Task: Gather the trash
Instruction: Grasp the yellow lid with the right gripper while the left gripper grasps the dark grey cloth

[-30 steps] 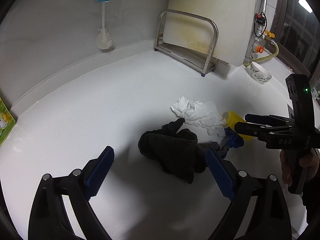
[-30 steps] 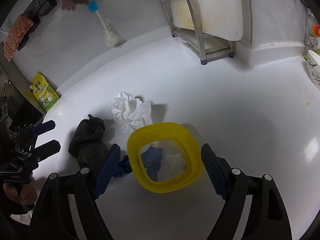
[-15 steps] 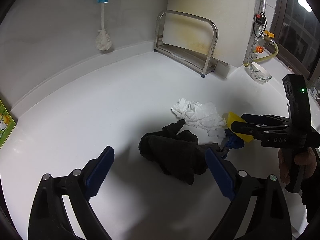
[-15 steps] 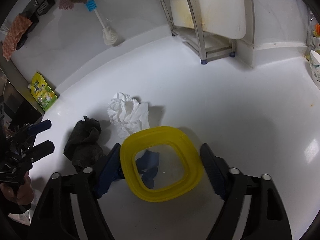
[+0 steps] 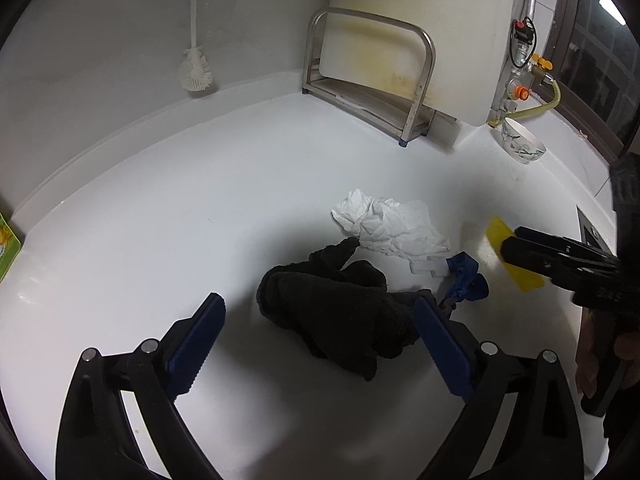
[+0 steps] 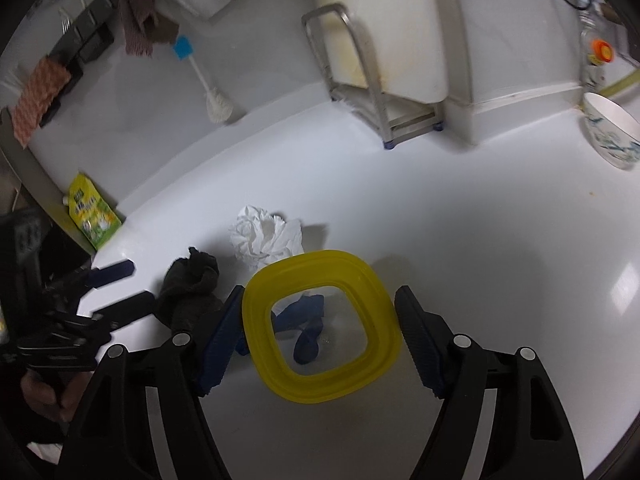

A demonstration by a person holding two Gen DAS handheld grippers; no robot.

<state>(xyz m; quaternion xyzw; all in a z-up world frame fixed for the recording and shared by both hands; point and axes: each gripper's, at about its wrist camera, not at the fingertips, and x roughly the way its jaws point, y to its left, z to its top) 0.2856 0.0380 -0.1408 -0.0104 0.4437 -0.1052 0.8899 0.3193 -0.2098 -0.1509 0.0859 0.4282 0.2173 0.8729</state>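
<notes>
My right gripper [image 6: 320, 296] is shut on a yellow-rimmed lid [image 6: 256, 300] with a clear middle, held tilted just above the white counter [image 6: 460, 240]. In the left wrist view that gripper [image 5: 516, 244] comes in from the right with the lid [image 5: 496, 232] at its tips. Seen through the clear middle, a blue scrap [image 6: 304, 312] lies on the counter. A crumpled white tissue [image 5: 388, 224] and a small white piece [image 5: 426, 268] lie beside the blue scrap [image 5: 464, 276]. My left gripper [image 5: 318, 308] stands open over a dark cloth [image 5: 336, 320], with nothing in it.
At the back, a metal rack [image 5: 424, 64] holds a stained white board. A bottle brush [image 5: 195, 68] leans on the wall and a patterned bowl [image 5: 522, 146] sits far right. At the far left stands a green packet [image 6: 92, 210]. Cloths [image 6: 138, 24] hang above.
The right gripper's fingers have come in around the yellow lid and raised it slightly off the counter, tilting it. The left gripper has stayed put.
</notes>
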